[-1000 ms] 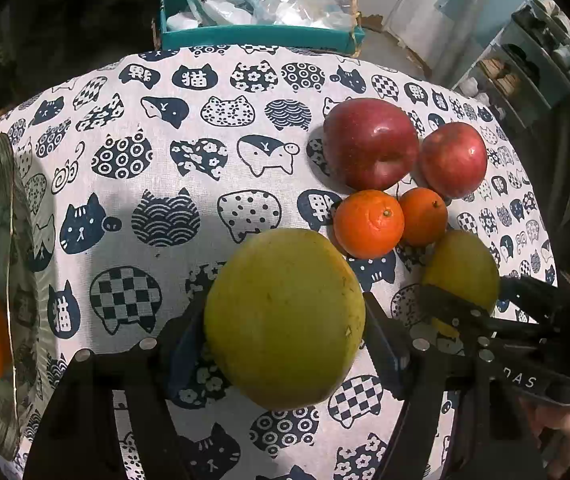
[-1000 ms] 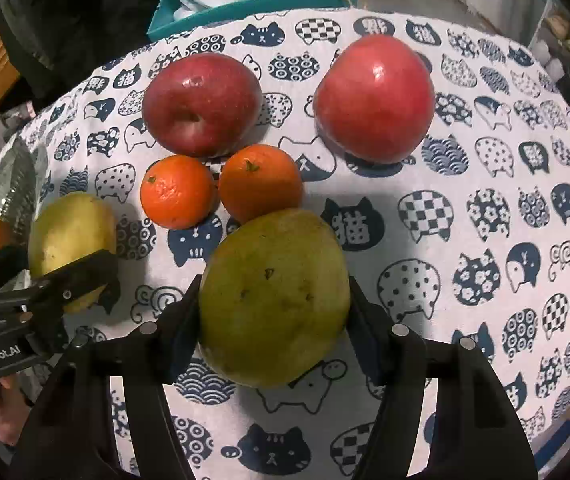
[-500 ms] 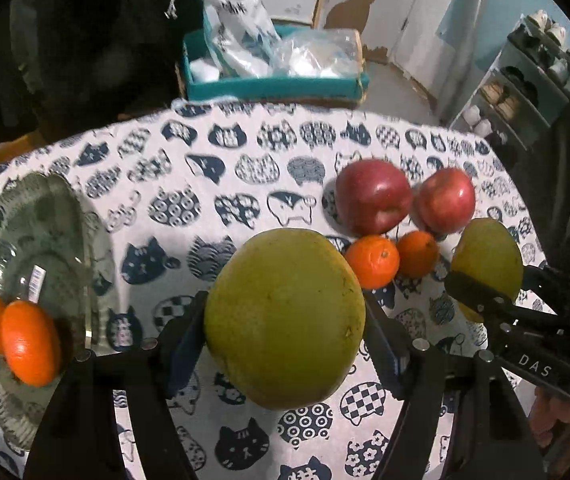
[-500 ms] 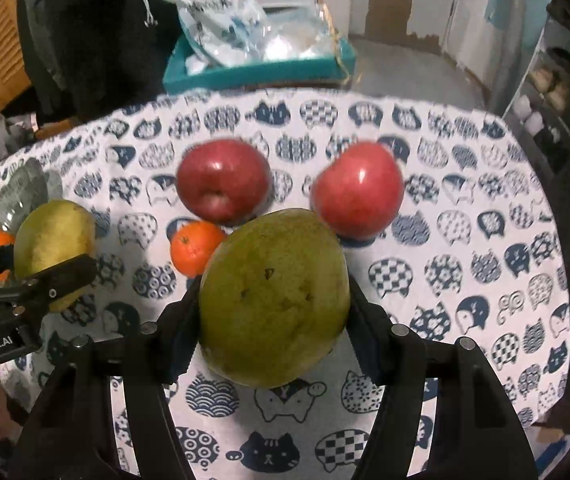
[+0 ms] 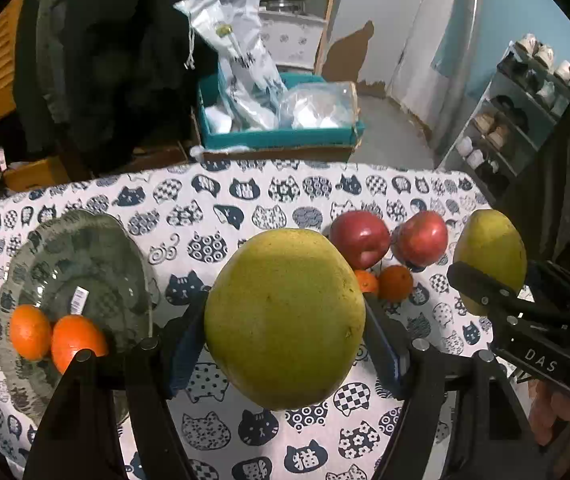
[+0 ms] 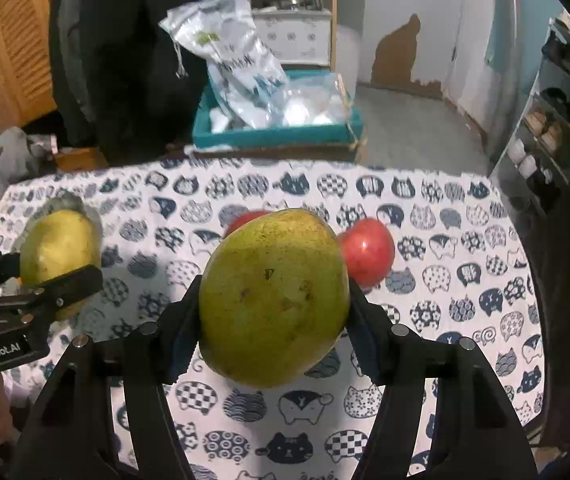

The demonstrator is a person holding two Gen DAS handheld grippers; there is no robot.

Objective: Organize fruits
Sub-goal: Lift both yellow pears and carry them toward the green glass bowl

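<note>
The left hand-held gripper [image 5: 285,344] pinches a big yellow-green fruit [image 5: 285,320] between its pads, and the right hand-held gripper [image 6: 273,320] pinches a second, speckled green fruit [image 6: 273,296] the same way. Both fruits hang clear above the worktop [image 5: 205,208], which is covered in a cat-print cloth.

A second ago both fruits sat low, close over the cloth beside the cluster of apples and oranges; since then both grippers have lifted, the cloth has dropped away beneath them, and the far edge of the worktop and the room behind have come into view. The grip on each fruit looks unchanged.

Taking the left-held fruit as landmark: just behind and to its right lie two red apples [image 5: 361,236] side by side on the cloth, with two small oranges [image 5: 395,282] in front of them, one partly hidden by the fruit. Farther right the other gripper's fruit shows, with the person's hand [image 5: 557,412] below it.

To the landmark's left lies a clear glass plate [image 5: 77,248] holding two oranges [image 5: 57,334] near its front rim.

Behind the landmark, beyond the worktop's far edge, stands a teal box [image 5: 281,136] filled with plastic bags [image 5: 245,56]. A shoe rack [image 5: 517,112] stands to the far right.
</note>
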